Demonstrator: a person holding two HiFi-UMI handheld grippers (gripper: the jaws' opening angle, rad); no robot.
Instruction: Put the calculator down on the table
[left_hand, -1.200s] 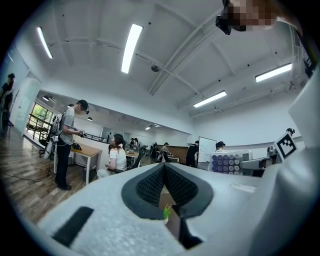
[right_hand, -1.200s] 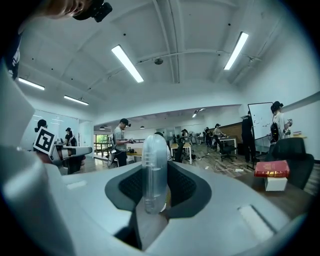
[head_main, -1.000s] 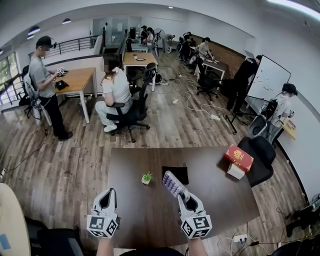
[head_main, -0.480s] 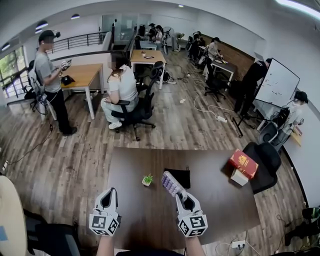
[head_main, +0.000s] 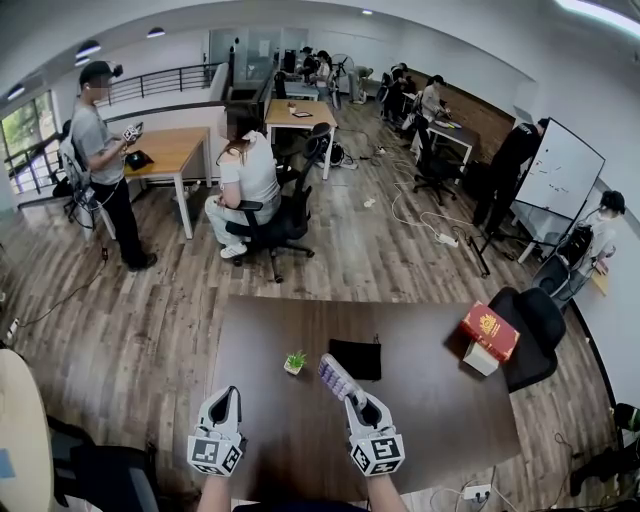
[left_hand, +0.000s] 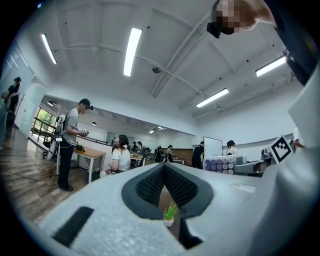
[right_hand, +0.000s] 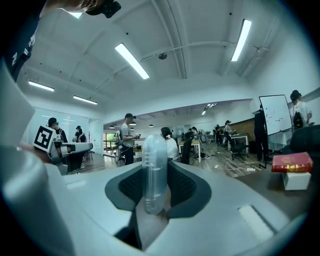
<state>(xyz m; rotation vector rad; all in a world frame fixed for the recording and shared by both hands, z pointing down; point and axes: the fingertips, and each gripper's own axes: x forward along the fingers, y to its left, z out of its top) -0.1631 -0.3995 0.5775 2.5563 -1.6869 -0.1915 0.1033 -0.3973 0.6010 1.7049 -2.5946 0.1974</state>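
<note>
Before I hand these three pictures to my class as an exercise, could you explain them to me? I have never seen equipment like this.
There is no robot here: a person holds a pair of tongs in each hand. The wide picture comes from a camera on that person's head, looking down. The other two come from cameras riding on each pair, looking along its jaws. The left tongs are closed and empty. The right tongs grip a calculator over the dark table. On the table are a small potted plant, a black pouch and a red book on a white box.
</note>
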